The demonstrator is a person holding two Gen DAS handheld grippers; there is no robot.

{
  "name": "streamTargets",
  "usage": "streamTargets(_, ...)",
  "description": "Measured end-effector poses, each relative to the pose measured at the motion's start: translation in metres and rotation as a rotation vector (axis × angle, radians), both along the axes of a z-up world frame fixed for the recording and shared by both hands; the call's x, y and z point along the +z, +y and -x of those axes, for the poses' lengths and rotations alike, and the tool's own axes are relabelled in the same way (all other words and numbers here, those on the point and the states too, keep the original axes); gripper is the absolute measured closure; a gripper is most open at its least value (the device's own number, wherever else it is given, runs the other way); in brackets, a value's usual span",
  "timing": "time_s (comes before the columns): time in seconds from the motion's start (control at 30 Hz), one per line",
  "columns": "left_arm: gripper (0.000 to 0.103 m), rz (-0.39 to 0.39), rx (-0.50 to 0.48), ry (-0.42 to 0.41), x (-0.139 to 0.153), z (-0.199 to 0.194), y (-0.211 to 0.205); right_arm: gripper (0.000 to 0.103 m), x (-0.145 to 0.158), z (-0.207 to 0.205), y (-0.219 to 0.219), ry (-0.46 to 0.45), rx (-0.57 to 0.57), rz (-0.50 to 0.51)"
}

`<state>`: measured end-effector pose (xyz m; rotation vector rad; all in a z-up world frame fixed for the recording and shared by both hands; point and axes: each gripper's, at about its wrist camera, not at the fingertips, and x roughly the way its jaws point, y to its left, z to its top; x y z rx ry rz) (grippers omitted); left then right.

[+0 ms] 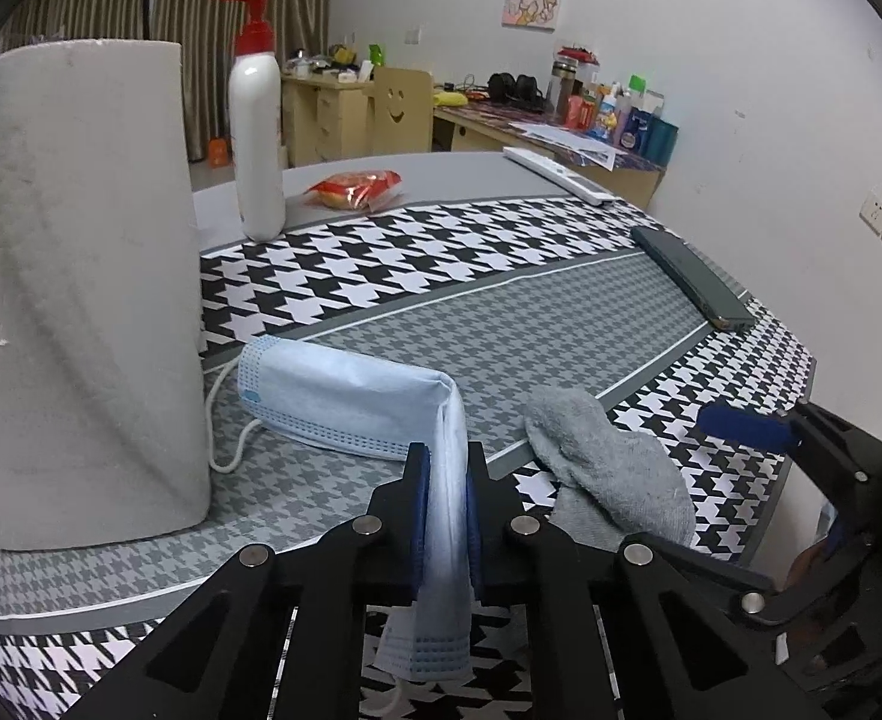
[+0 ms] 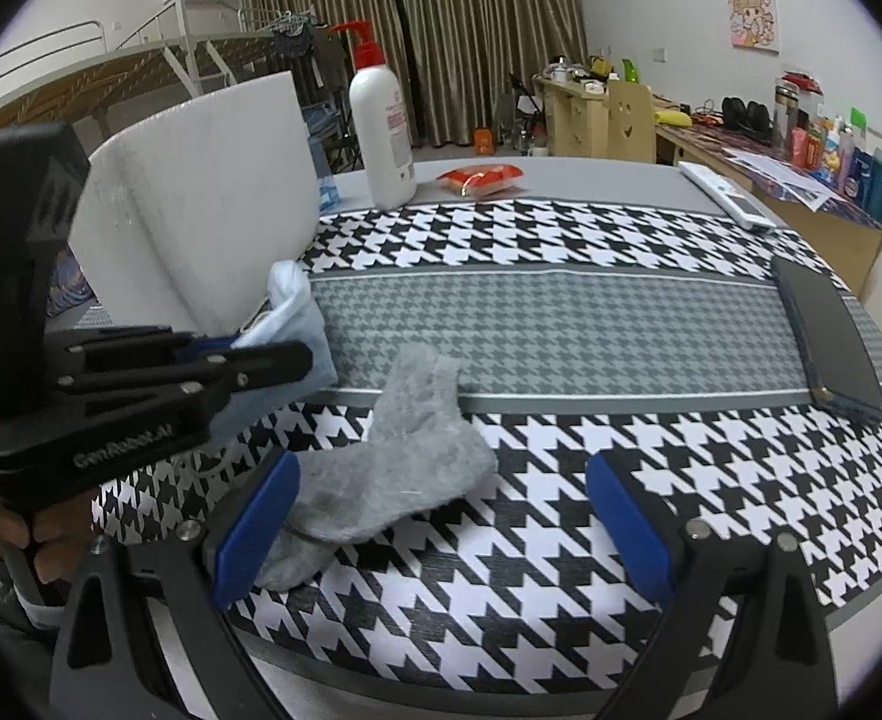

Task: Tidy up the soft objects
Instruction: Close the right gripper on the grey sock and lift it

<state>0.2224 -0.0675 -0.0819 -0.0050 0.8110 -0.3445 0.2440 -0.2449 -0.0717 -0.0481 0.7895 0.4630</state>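
Observation:
My left gripper (image 1: 446,468) is shut on a light blue face mask (image 1: 345,402); one end is pinched between the blue pads, the rest drapes onto the grey houndstooth mat beside the paper roll. A grey sock (image 1: 609,468) lies crumpled just right of it. In the right wrist view the sock (image 2: 393,468) lies on the black-and-white cloth, touching the left pad (image 2: 255,528). My right gripper (image 2: 441,528) is open and empty around the sock's near end. The left gripper (image 2: 249,366) with the mask (image 2: 297,312) shows at the left.
A tall paper towel roll (image 1: 75,288) stands at left, a white pump bottle (image 1: 256,132) behind it, a red snack packet (image 1: 357,189), a white remote (image 1: 555,174) and a dark phone (image 1: 690,276) at right. The table's front edge (image 2: 501,684) is close.

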Motion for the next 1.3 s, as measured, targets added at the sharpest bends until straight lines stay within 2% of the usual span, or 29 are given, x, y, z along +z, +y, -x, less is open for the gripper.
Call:
streamTargets(0.13, 0.091, 0.002, -0.002, 0.0, 0.001, 0.002, 0.003, 0.005, -0.001, 0.001, 0.005, -0.003, 0.008, 0.017)
streamTargets(0.4, 0.091, 0.007, 0.004, -0.017, 0.006, 0.008, 0.009, 0.005, 0.008, 0.011, 0.012, -0.071, 0.039, 0.031)
streamTargets(0.6, 0.091, 0.006, 0.005, -0.021, 0.007, 0.011, 0.011, 0.005, 0.001, 0.01, 0.02, -0.045, 0.072, 0.041)
streamTargets(0.77, 0.091, 0.007, 0.002, -0.024, 0.008, 0.013, 0.011, 0.015, -0.007, 0.007, 0.025, -0.004, 0.094, 0.05)
streamTargets(1.0, 0.091, 0.008, 0.005, -0.025, 0.008, 0.014, 0.012, 0.023, -0.013, 0.005, 0.029, 0.021, 0.11, 0.065)
streamTargets(1.1, 0.091, 0.01, 0.009, -0.025, 0.008, 0.014, 0.013, 0.037, -0.011, 0.007, 0.03, 0.023, 0.116, 0.07)
streamTargets(1.17, 0.091, 0.01, 0.012, -0.025, 0.008, 0.015, 0.014, 0.056, -0.01, 0.008, 0.032, 0.029, 0.134, 0.063)
streamTargets(1.27, 0.091, 0.01, 0.013, -0.029, 0.009, 0.015, 0.014, 0.077, -0.009, 0.009, 0.035, 0.03, 0.147, 0.056)
streamTargets(1.3, 0.091, 0.01, 0.013, -0.03, 0.009, 0.016, 0.014, 0.08, -0.009, 0.009, 0.034, 0.036, 0.156, 0.042)
